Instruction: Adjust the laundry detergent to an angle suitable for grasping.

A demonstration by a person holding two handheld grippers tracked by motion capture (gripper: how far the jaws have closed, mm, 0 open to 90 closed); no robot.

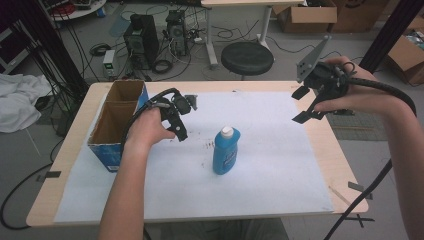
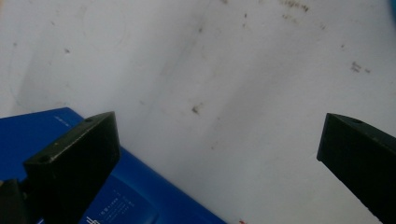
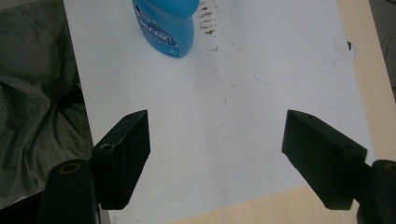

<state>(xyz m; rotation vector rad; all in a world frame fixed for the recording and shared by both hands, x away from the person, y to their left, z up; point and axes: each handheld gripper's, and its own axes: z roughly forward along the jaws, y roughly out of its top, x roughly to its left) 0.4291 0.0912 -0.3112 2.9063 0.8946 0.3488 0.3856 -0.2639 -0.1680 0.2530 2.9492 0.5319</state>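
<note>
One blue bottle (image 1: 226,151) stands upright mid-sheet, untouched, and we hold both tongs spread and empty, the left gripper (image 1: 176,117) near the box (image 1: 116,122), the right gripper (image 1: 306,104) raised well apart, so grasping remains ahead.

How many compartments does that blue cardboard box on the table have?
2. The blue box stands at the table's left edge, open on top: one compartment at the far end, one nearer the person. Both look empty, though their floors are partly hidden.

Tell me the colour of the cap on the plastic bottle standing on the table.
White, on a blue plastic bottle; the cap shows best in the high view.
</note>
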